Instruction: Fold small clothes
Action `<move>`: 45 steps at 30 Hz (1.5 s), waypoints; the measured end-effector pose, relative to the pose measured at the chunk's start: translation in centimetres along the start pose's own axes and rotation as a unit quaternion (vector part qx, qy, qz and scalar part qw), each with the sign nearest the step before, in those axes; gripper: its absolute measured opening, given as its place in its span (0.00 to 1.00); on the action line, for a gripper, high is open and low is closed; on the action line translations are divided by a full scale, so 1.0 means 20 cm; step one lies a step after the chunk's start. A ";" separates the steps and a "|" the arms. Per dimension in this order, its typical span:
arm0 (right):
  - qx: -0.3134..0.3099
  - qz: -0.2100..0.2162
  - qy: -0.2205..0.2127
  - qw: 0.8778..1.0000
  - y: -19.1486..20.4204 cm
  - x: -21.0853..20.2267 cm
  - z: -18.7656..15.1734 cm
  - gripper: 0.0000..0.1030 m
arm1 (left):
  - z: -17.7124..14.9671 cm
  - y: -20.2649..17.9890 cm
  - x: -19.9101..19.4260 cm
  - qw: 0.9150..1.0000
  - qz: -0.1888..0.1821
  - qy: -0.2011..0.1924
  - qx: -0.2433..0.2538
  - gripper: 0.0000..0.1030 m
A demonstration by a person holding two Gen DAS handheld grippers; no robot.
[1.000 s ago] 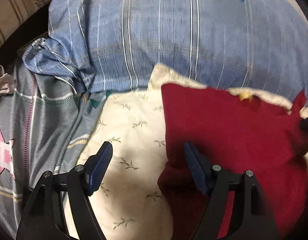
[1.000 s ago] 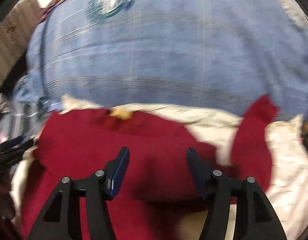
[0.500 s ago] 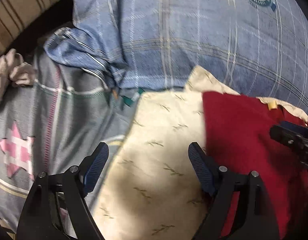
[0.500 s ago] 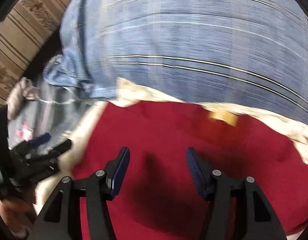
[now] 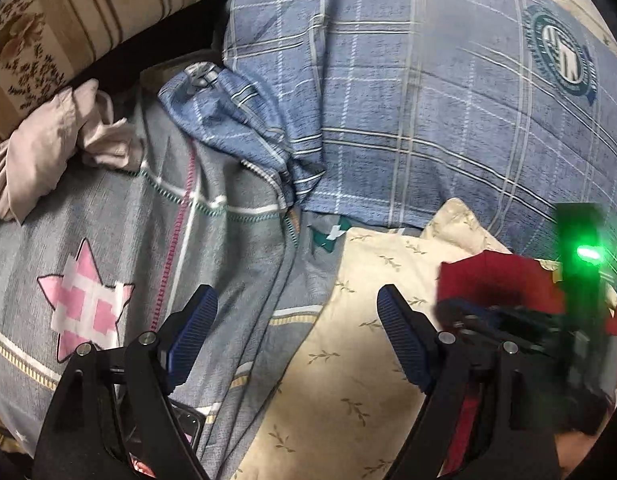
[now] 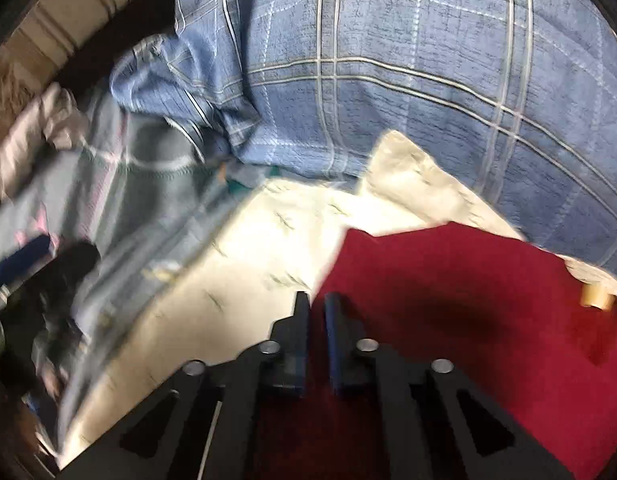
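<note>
right gripper (image 6: 316, 308) pinched nearly shut at the left edge of the red garment (image 6: 468, 300), whether cloth is caught is unclear | left gripper (image 5: 292, 320) wide open, empty, over the grey bedding (image 5: 108, 220) beside the cream cloth (image 5: 348, 380) | garment lies on cream cloth's right side | risk: thin pinch slips; edge drops, fold skews

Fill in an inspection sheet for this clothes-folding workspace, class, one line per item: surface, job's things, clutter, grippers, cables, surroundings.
Surface: cream leaf-print cloth over a grey star-patterned sheet.
Job's things: red garment lying on the cream cloth.
Clutter: crumpled pink cloth; blue plaid pillow.
Grippers: left gripper open, nothing between its jaws; right gripper shut at the red garment's left edge, grip unclear.
Cables: nothing seen.
Surroundings: striped floral upholstery behind.
</note>
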State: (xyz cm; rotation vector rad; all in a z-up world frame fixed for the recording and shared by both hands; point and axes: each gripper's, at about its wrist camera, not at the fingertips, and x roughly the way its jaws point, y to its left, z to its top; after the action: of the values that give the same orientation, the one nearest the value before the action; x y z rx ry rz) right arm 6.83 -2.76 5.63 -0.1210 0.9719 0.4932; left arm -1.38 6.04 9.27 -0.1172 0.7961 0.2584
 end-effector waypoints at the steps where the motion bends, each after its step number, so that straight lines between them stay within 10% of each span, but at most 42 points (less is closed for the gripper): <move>1: 0.032 0.007 0.017 0.999 -0.04 0.05 0.00 0.06 | 0.00 -0.02 0.00 1.000 -0.001 -0.002 0.005 0.80; 6: 0.065 0.059 -0.034 0.996 -0.15 -0.24 -0.07 0.22 | -0.03 -0.08 -0.01 0.999 -0.041 0.007 0.012 0.80; 9: 0.054 -0.003 -0.066 0.996 -0.25 -0.46 -0.18 0.49 | -0.05 -0.17 -0.05 0.997 -0.065 -0.004 0.028 0.80; 15: 0.114 -0.140 -0.040 0.983 -0.67 -0.57 -0.40 0.49 | -0.13 -0.42 -0.04 0.988 -0.128 0.020 0.088 0.80; 17: 0.152 -0.132 0.008 0.979 -0.83 -0.48 -0.47 0.45 | -0.18 -0.50 0.02 0.984 -0.134 0.047 0.111 0.80; 22: 0.158 -0.115 -0.045 0.980 -0.98 -0.79 -0.49 0.51 | -0.26 -0.57 0.11 0.981 -0.117 0.086 0.127 0.81; 26: 0.203 -0.236 -0.091 0.946 -1.27 -1.02 -0.47 0.78 | -0.25 -0.56 0.09 0.981 -0.121 0.087 0.122 0.81; 28: 0.244 -0.282 -0.065 0.926 -1.50 -1.03 -0.47 0.78 | -0.24 -0.56 0.09 0.981 -0.121 0.089 0.120 0.81; 38: 0.313 -0.314 0.005 0.896 -2.00 -0.68 -0.45 0.70 | -0.24 -0.56 0.11 0.981 -0.120 0.087 0.124 0.81; 43: 0.339 -0.303 -0.006 0.891 -2.11 -0.69 -0.48 0.09 | -0.24 -0.56 0.11 0.981 -0.122 0.088 0.122 0.81; 45: 0.343 -0.285 -0.038 0.894 -2.10 -0.81 -0.50 0.08 | -0.23 -0.56 0.11 0.981 -0.121 0.089 0.121 0.81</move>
State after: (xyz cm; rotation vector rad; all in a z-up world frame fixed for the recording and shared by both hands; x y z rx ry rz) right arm 10.71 -48.75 8.15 0.2474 0.9302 -0.3981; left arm -0.10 -5.20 4.55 -0.0078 0.9747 -0.0817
